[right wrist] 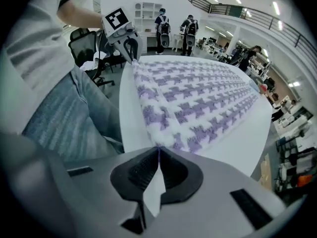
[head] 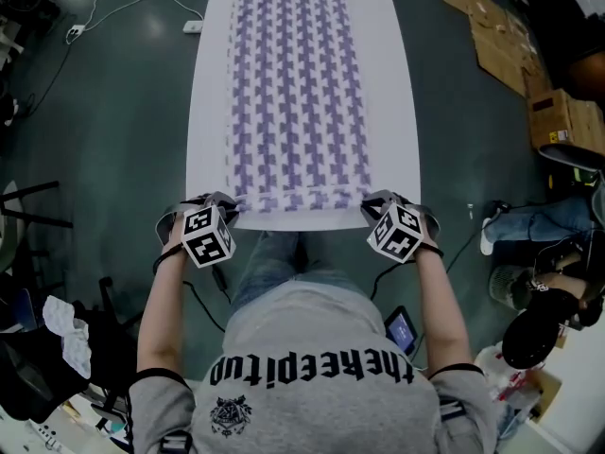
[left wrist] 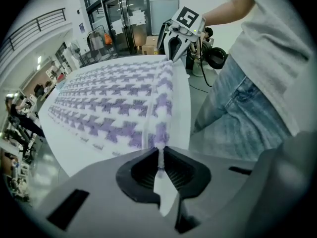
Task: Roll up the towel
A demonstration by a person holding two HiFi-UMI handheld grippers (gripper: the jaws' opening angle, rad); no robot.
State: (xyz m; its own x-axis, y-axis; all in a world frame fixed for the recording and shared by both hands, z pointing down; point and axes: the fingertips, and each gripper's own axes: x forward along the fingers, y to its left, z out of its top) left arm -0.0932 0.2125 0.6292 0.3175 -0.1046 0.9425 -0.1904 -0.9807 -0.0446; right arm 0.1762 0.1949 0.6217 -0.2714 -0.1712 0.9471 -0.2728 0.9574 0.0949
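Left gripper and right gripper, seen from the head view, sit at the near corners of the towel, which lies flat on the table and stretches away from them. Left gripper view: jaws closed tight on the towel's folded near edge. Right gripper view: the same pinch at the opposite corner. The roll looks barely begun. Next, both would likely need to turn the edge over together, evenly, away from the person.
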